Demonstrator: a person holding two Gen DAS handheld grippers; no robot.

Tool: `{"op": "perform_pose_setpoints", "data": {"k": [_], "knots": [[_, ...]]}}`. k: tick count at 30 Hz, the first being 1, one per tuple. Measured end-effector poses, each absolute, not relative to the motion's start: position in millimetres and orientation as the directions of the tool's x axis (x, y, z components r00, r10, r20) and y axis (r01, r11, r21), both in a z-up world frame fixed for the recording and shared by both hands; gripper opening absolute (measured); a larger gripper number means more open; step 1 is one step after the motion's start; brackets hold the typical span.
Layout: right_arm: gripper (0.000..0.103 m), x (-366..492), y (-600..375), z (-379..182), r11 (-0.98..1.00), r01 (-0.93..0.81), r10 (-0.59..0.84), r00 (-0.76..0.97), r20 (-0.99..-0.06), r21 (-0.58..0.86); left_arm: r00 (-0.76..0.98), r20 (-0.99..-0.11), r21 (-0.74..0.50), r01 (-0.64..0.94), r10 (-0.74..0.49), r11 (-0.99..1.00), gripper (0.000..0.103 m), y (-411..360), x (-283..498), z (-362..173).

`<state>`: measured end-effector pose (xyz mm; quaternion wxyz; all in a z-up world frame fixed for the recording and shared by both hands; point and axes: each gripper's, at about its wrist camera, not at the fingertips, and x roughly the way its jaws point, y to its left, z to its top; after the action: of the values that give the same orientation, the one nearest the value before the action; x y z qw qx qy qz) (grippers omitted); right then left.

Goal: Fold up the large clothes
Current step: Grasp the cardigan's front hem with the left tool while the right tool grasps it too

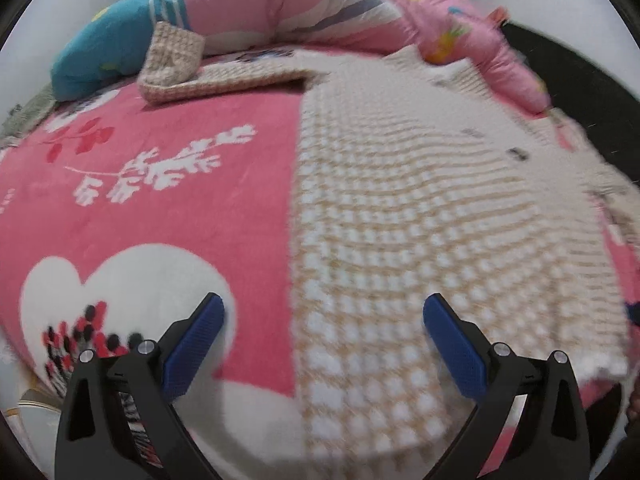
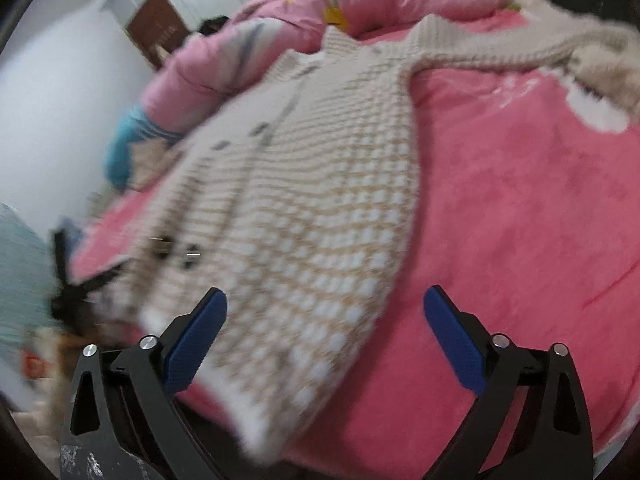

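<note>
A large cream knitted cardigan (image 1: 420,208) with a white and tan check pattern and dark buttons lies spread flat on a pink bed blanket (image 1: 180,184). One sleeve (image 1: 208,76) stretches left at the far end. My left gripper (image 1: 324,344) is open and empty, hovering over the cardigan's near left hem. In the right wrist view the cardigan (image 2: 304,208) runs away from me, with its other sleeve (image 2: 520,48) stretched right. My right gripper (image 2: 326,340) is open and empty above the near right hem corner.
A rolled pink quilt (image 1: 328,4) with a teal end (image 1: 100,52) lies along the far side of the bed. The pink blanket (image 2: 520,220) extends to the right. A white wall (image 2: 52,100) and a brown door (image 2: 156,28) stand at left.
</note>
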<state>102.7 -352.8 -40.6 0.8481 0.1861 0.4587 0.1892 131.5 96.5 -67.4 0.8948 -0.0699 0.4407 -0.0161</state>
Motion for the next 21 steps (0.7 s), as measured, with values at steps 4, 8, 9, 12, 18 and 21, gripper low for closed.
{"op": "perform_pose_setpoints", "data": {"k": [4, 8, 9, 12, 18, 21], "knots": [[0.070, 111.2, -358.6, -51.4, 0.823, -0.110, 0.540, 0.454, -0.709, 0.557, 0.606, -0.787, -0.169, -0.028, -0.118, 0.985, 0.092, 94.1, 131.1, -72.7], [0.047, 140.5, -362.1, -57.9, 0.793, -0.075, 0.568, 0.452, -0.687, 0.605, 0.628, -0.766, -0.222, -0.063, -0.135, 0.973, 0.071, 101.9, 148.2, -72.5], [0.041, 149.1, -362.9, -61.3, 0.779, -0.066, 0.581, 0.450, -0.678, 0.624, 0.632, -0.762, -0.240, -0.074, -0.140, 0.968, 0.061, 104.1, 153.6, -72.4], [0.029, 161.3, -365.7, -71.2, 0.741, -0.026, 0.612, 0.440, -0.658, 0.672, 0.628, -0.759, -0.294, -0.093, -0.173, 0.951, 0.047, 112.1, 168.5, -75.1], [0.025, 117.2, -366.1, -70.9, 0.693, -0.029, 0.677, 0.371, -0.636, 0.720, 0.594, -0.745, -0.417, -0.061, -0.303, 0.907, 0.036, 118.3, 145.2, -71.3], [0.024, 114.4, -363.4, -73.1, 0.700, -0.031, 0.671, 0.371, -0.642, 0.713, 0.575, -0.749, -0.462, -0.096, -0.330, 0.882, 0.036, 121.2, 139.0, -83.2]]}}
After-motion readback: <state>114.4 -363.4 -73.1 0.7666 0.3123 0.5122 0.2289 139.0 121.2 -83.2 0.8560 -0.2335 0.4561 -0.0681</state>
